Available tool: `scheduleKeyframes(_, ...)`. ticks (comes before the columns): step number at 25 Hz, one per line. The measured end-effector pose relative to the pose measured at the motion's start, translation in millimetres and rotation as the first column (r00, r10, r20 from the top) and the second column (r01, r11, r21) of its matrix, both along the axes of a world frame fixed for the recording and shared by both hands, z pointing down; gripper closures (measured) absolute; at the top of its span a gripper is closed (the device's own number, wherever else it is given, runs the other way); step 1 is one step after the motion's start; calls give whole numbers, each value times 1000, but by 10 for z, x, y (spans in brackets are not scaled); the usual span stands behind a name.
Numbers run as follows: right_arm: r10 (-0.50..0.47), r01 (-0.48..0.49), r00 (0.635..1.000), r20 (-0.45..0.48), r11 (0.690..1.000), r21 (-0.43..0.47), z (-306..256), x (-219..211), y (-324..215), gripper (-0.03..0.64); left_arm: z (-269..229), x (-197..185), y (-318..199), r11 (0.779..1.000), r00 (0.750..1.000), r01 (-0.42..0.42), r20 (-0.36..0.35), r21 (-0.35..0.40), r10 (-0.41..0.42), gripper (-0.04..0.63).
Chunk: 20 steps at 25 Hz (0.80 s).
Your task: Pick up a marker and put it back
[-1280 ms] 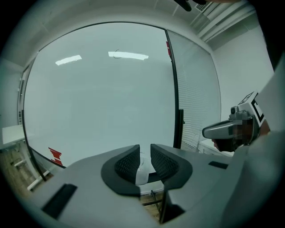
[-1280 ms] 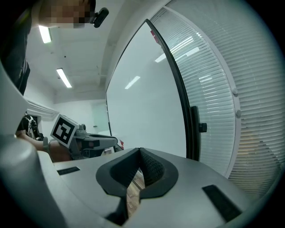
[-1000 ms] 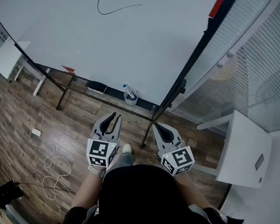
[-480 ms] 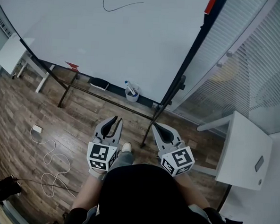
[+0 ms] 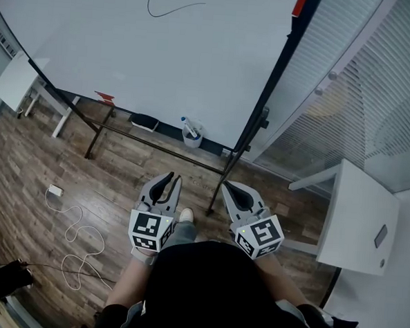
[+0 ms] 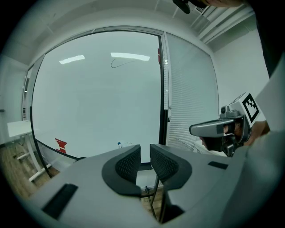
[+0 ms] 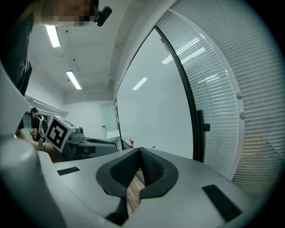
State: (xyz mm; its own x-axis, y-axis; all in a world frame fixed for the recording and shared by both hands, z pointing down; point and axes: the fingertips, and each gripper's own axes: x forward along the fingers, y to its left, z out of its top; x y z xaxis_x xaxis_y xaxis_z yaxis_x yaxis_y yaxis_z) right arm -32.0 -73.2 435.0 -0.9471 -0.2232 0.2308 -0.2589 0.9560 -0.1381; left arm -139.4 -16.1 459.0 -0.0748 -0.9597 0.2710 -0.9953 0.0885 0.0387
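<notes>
1. White cup (image 5: pixel 191 135) stands on the ledge of the whiteboard (image 5: pixel 128 58). It holds the marker (image 5: pixel 186 123), which leans with its blue end up above the rim. Whether anything else is in the cup cannot be made out.
2. Left claw (image 5: pixel 171 179) has its jaws partly apart with nothing between them. Right claw (image 5: pixel 228 187) has its jaw tips together and is empty.
3. Both claws sit close to the person's body, pointing at the board, well apart from the cup.
4. This fits either a reach for the marker or a marker already returned; the pictures do not settle which.
5. Only the marker's upper part offers a claw any grip.
</notes>
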Motion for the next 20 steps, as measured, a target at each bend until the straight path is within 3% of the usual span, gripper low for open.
scheduleKeyframes(20,22,-22,1000,-15,1000,-3,41,-17,-20,589,40,11,-21,1000,999,-29,14,-7,29,515)
